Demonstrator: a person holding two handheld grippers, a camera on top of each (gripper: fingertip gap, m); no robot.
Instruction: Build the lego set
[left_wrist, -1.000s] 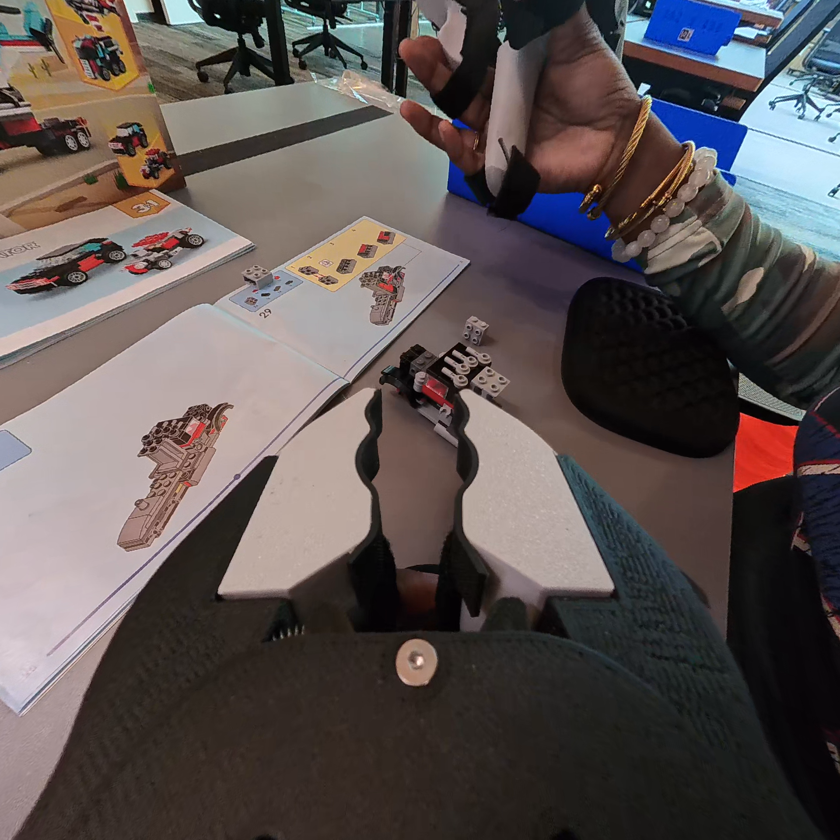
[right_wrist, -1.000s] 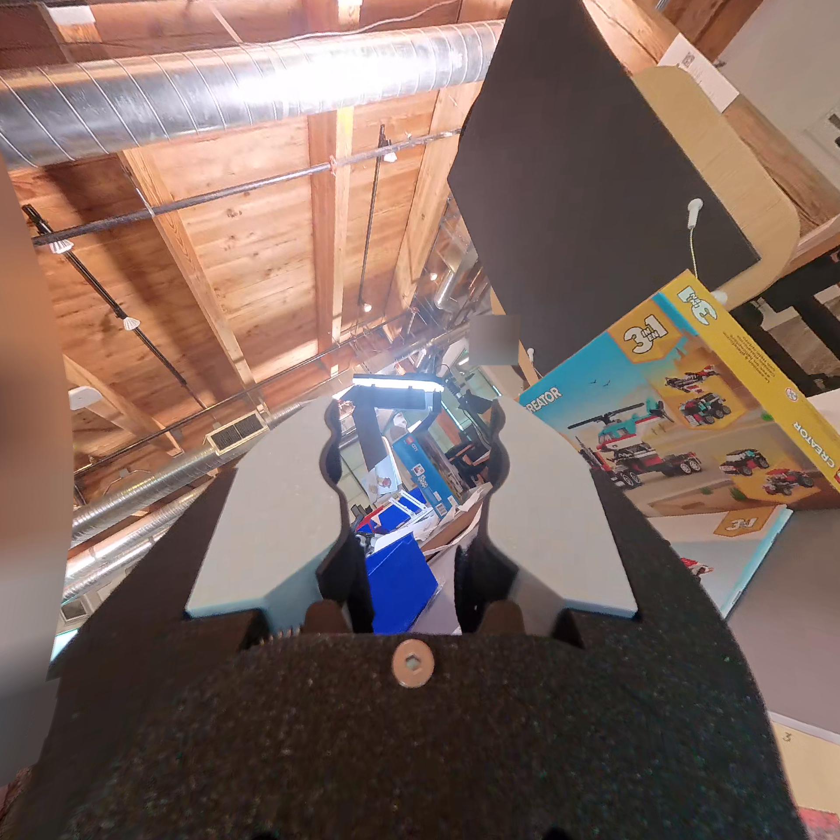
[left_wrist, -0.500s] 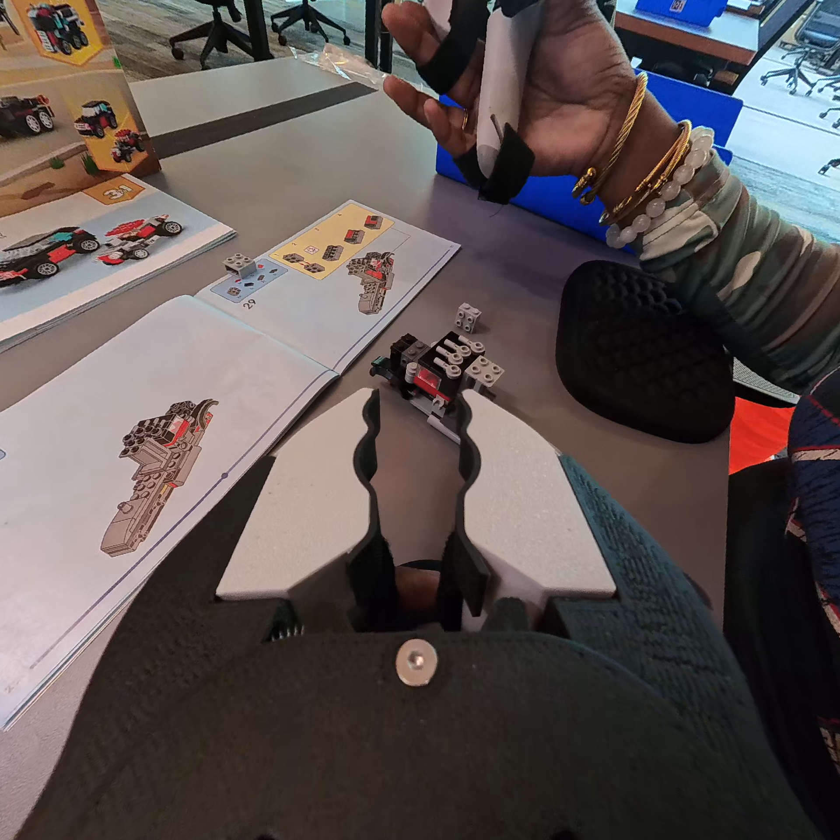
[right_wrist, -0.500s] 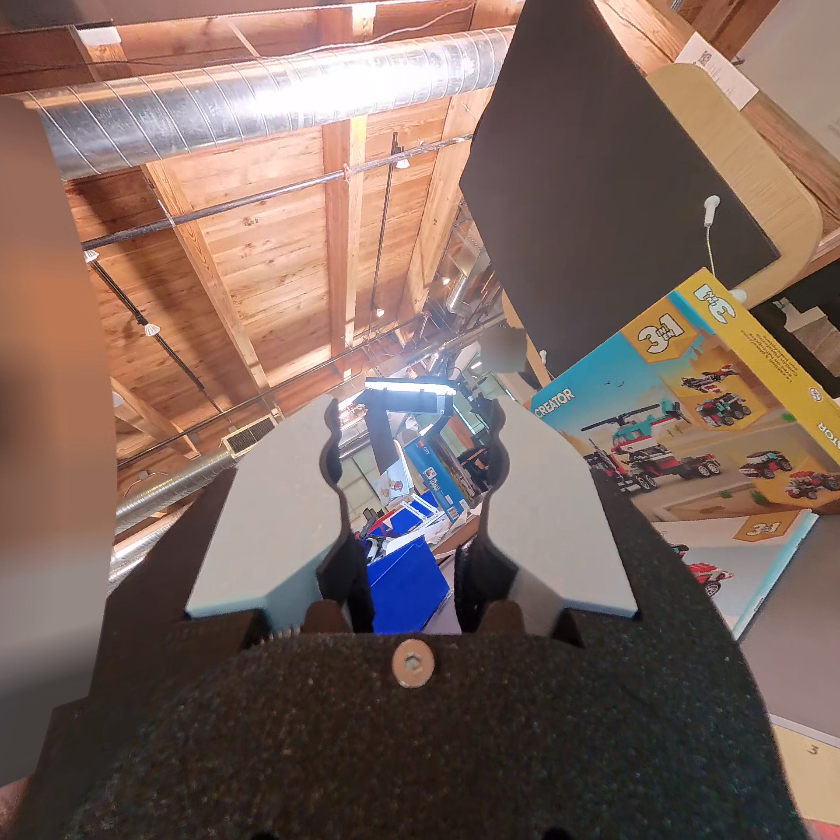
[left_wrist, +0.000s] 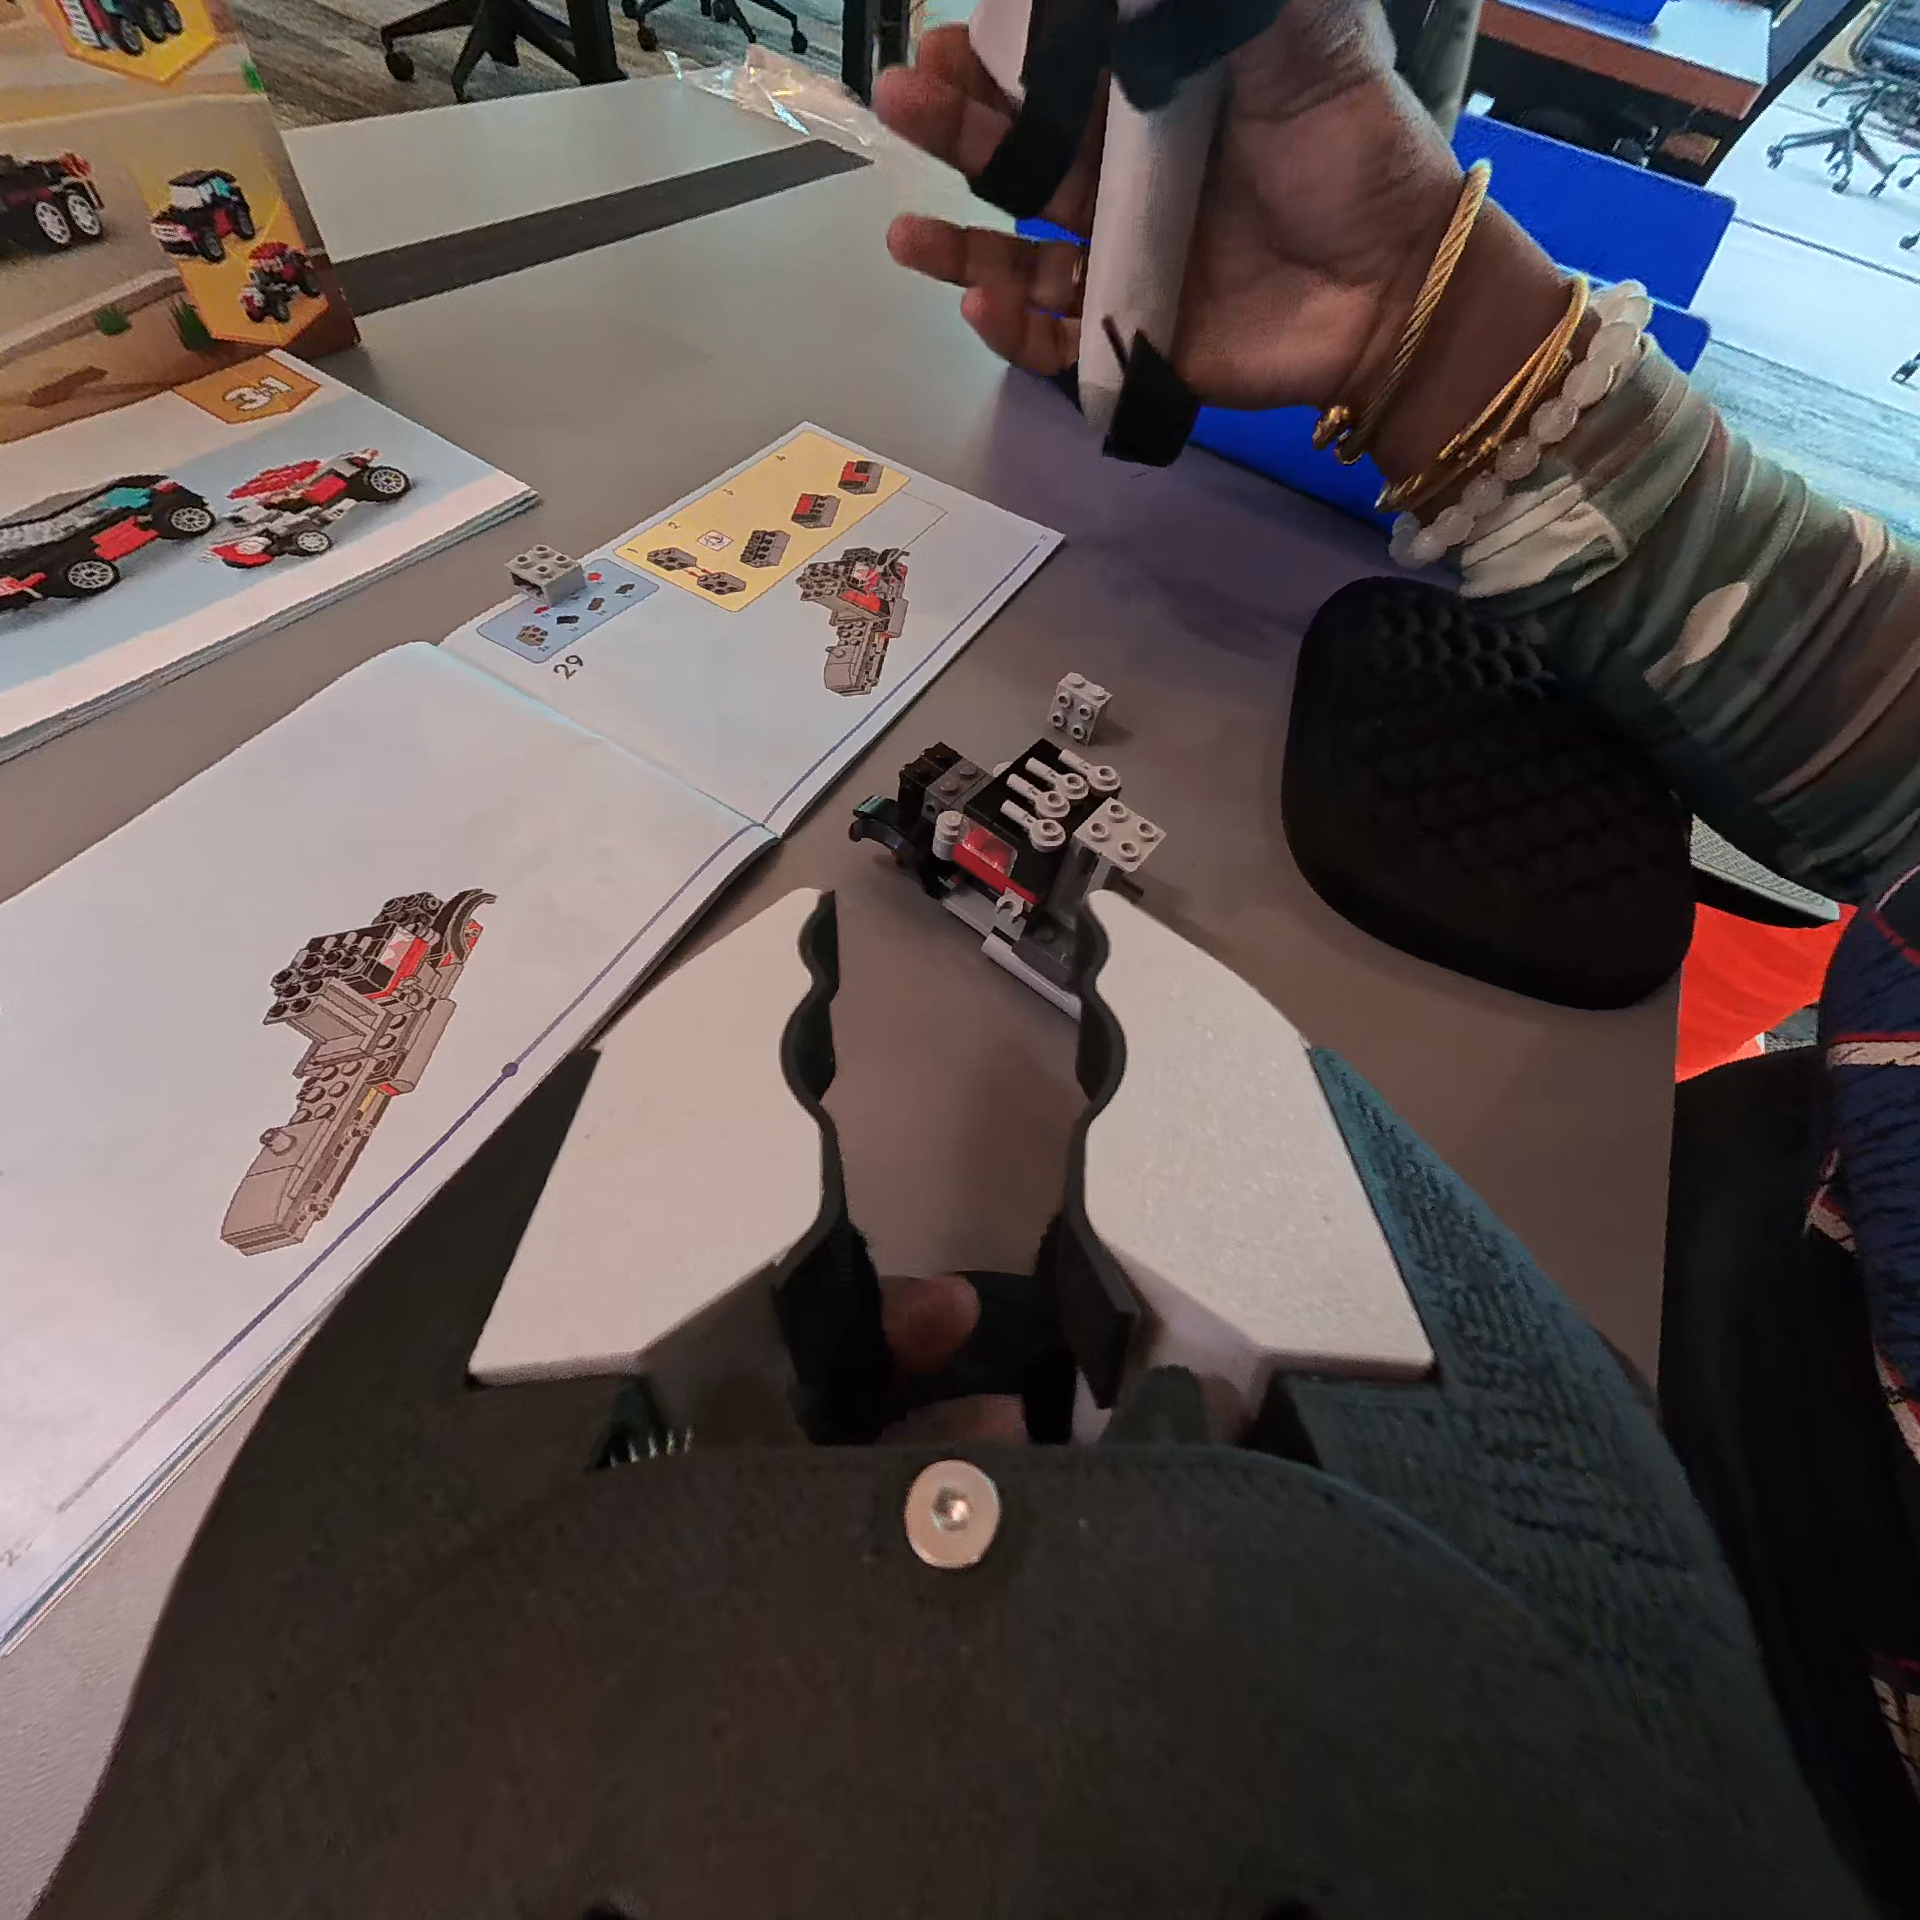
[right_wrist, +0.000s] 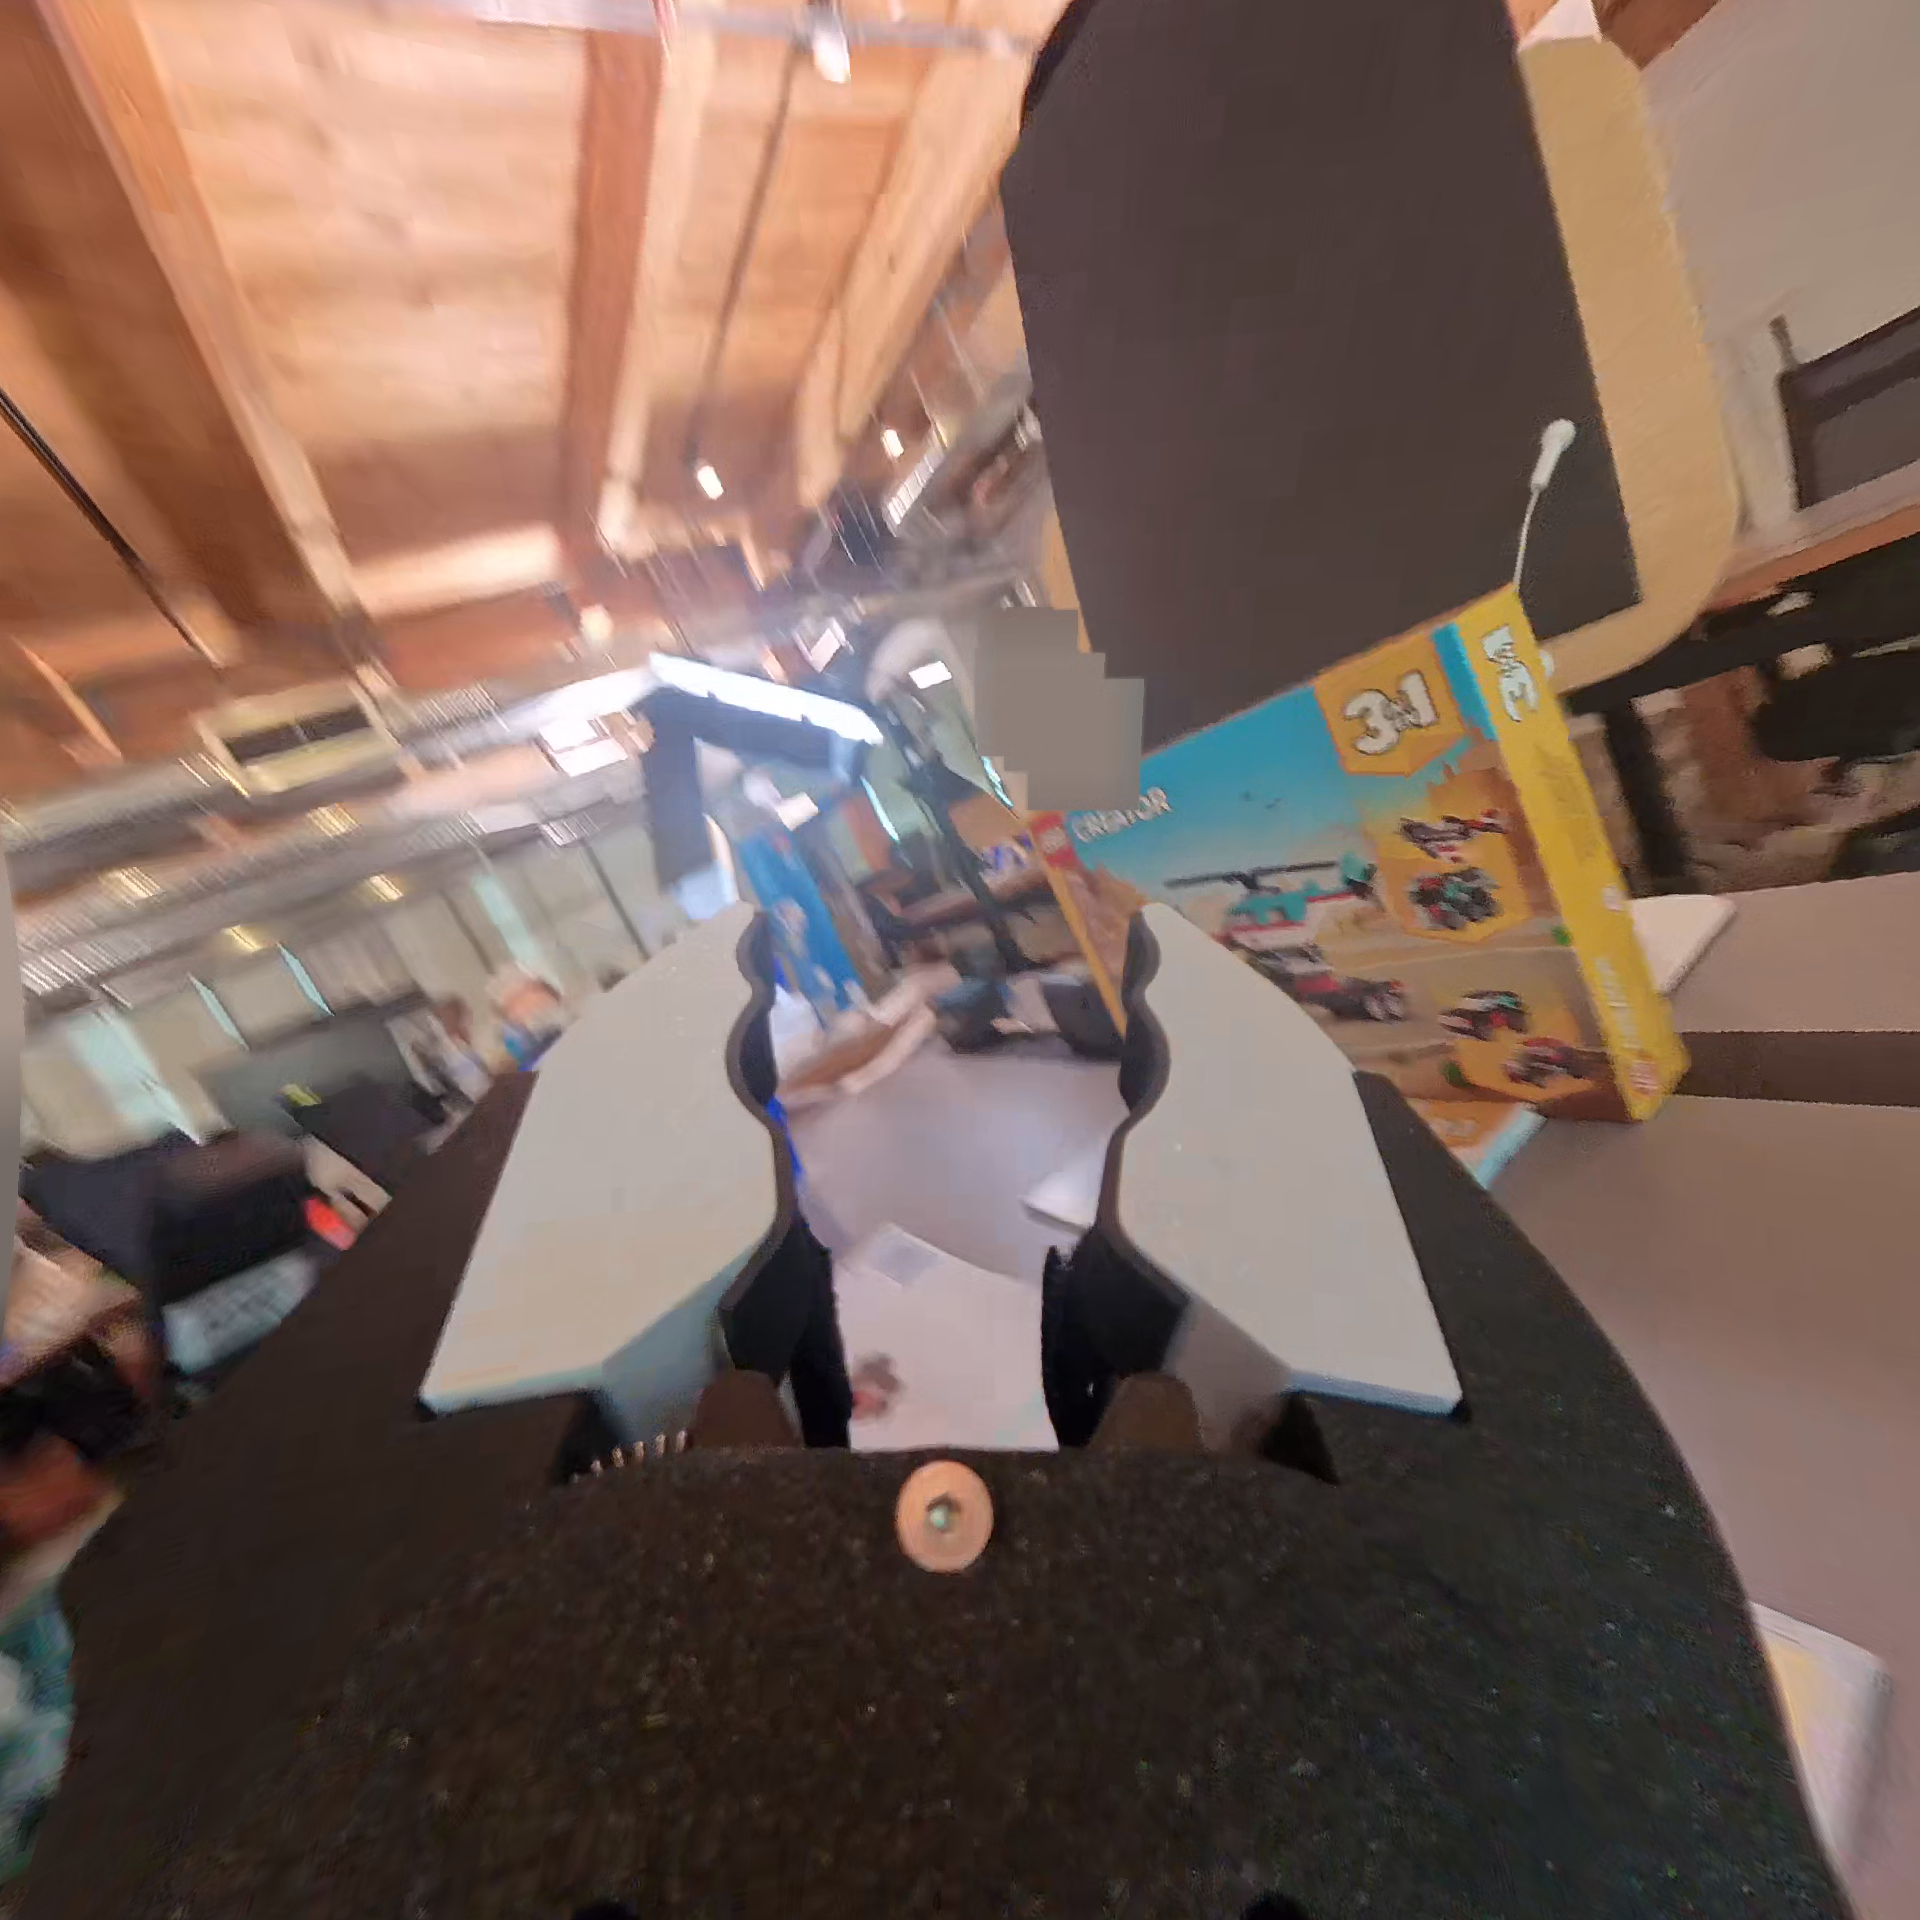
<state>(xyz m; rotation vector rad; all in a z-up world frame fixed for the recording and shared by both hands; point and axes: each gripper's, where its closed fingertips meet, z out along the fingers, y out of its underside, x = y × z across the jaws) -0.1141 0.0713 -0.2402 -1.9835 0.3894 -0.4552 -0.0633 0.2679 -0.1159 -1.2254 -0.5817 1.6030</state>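
- Since the earlier frames, the right wrist view has tipped down from the ceiling beams toward the room and table, and is now motion-blurred; the left wrist view has edged closer to the model.
- Left gripper (left_wrist: 956, 925): lower centre of the left wrist view, jaws parted with a clear gap, holding nothing; only bare grey table (left_wrist: 1174, 582) shows between them.
- Model (left_wrist: 1013, 847): a partly built black, grey and red assembly on the table, just beyond the tip of the right-hand finger (left_wrist: 1205, 1122), which hides its near end; whether they touch cannot be told.
- Loose grey brick (left_wrist: 1081, 708): on the table just above the model in the frame, apart from it.
- Second grey brick (left_wrist: 545, 571): at the far edge of the open manual (left_wrist: 436, 821), left of centre.
- Box (right_wrist: 1382, 894): upright, right of centre in the right wrist view; upper left corner in the left wrist view.
- Hand (left_wrist: 1247, 208): upper right of the left wrist view, raised above the table, around a white handle with black straps.
- Right gripper (right_wrist: 940, 940): jaws parted, empty, pointing over the table toward the blurred room.
- Black pad (left_wrist: 1475, 790): right of the model, on the table edge.
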